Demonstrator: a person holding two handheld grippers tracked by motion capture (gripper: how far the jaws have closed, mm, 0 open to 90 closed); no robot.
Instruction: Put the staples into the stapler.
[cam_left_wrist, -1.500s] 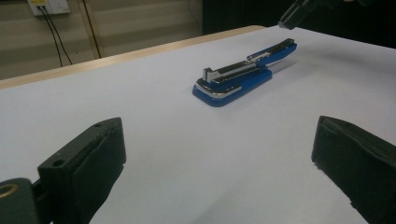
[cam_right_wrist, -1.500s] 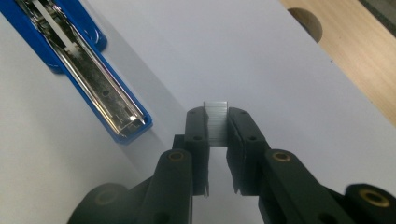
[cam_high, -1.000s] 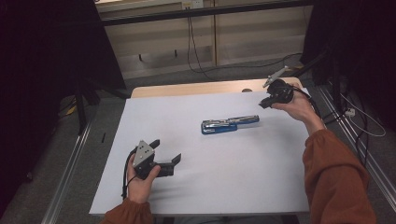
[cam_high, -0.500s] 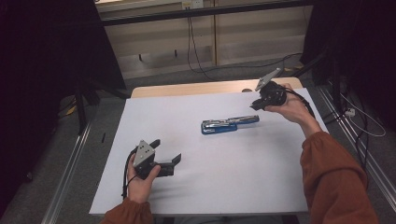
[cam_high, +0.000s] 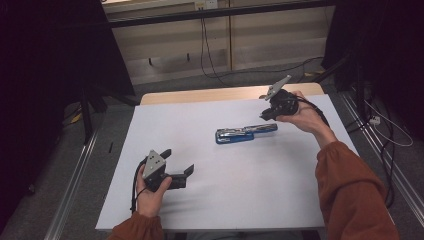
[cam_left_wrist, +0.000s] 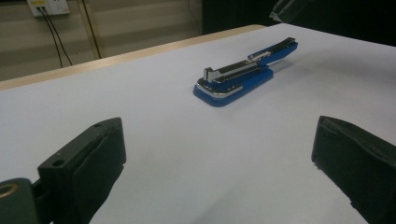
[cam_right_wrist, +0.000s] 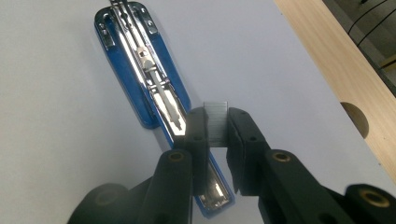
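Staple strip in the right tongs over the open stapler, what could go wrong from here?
The staple strip is pinched only by the tips of the right tongs, so it might slip or snap. The stapler lies loose on the table, away from the open left tongs; loading could push it aside.

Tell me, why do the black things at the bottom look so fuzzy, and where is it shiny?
In the right gripper view the right tool, holding a strip of staples, sits very near the camera, so its base blurs; the stapler metal glints. In the left gripper view the fingers look soft too. In the high view the room's edges are dark.
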